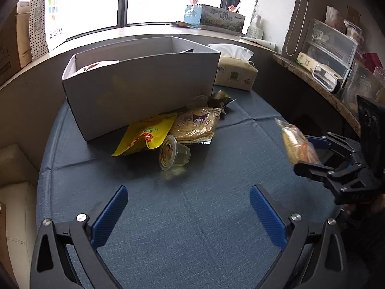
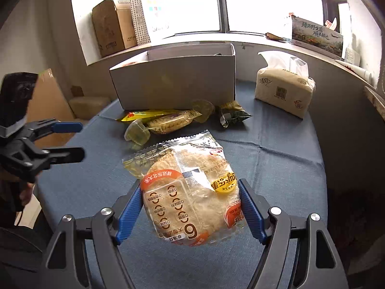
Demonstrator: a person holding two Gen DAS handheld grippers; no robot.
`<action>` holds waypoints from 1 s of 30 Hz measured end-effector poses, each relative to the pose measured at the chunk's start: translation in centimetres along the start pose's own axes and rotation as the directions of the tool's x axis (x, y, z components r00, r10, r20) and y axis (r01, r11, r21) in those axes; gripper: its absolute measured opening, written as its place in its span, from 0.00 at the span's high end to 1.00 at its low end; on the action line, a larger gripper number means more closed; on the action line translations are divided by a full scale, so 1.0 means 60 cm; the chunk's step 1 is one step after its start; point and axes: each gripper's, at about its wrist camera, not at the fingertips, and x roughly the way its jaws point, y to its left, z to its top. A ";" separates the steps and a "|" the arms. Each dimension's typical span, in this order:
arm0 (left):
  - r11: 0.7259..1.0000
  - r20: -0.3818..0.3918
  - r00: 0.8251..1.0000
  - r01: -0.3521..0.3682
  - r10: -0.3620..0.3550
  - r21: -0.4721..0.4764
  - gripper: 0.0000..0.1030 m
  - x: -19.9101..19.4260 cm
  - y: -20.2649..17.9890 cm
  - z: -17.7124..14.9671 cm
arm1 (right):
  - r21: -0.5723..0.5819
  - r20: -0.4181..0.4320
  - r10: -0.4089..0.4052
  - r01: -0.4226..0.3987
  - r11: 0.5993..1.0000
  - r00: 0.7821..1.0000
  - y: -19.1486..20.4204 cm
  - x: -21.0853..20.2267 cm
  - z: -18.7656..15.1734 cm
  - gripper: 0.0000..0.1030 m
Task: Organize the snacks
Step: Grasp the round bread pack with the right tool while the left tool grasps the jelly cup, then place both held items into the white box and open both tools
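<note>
My right gripper (image 2: 190, 200) is shut on a clear-wrapped rice cracker pack (image 2: 190, 190) and holds it above the blue tablecloth; the pack also shows in the left wrist view (image 1: 297, 142). My left gripper (image 1: 189, 204) is open and empty over the cloth. In front of the grey cardboard box (image 1: 144, 89) lie a yellow pouch (image 1: 144, 137), a Kuromi wafer pack (image 1: 196, 124), a jelly cup (image 1: 173, 154) and a dark green packet (image 1: 220, 100). Something white and red lies inside the box at its left end.
A tissue pack (image 1: 237, 73) stands right of the box, also seen in the right wrist view (image 2: 285, 89). The windowsill behind holds bags and cartons (image 1: 45, 24). A shelf with clear storage bins (image 1: 329, 45) runs along the right.
</note>
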 end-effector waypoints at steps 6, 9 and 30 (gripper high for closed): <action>0.998 -0.074 0.997 -0.023 0.019 -0.056 0.00 0.104 0.007 0.035 | 0.072 0.031 0.020 -0.022 0.997 0.999 0.000 -0.035 -0.017 0.22; 0.996 -0.056 0.998 -0.038 0.033 -0.079 0.04 0.124 0.014 0.047 | 0.089 0.038 0.028 -0.031 0.996 0.999 -0.006 -0.039 -0.024 0.22; 0.964 0.243 0.958 0.197 -0.151 -0.179 0.54 -0.092 0.077 0.008 | 0.115 0.101 0.070 -0.082 0.990 0.992 0.025 -0.040 0.001 0.22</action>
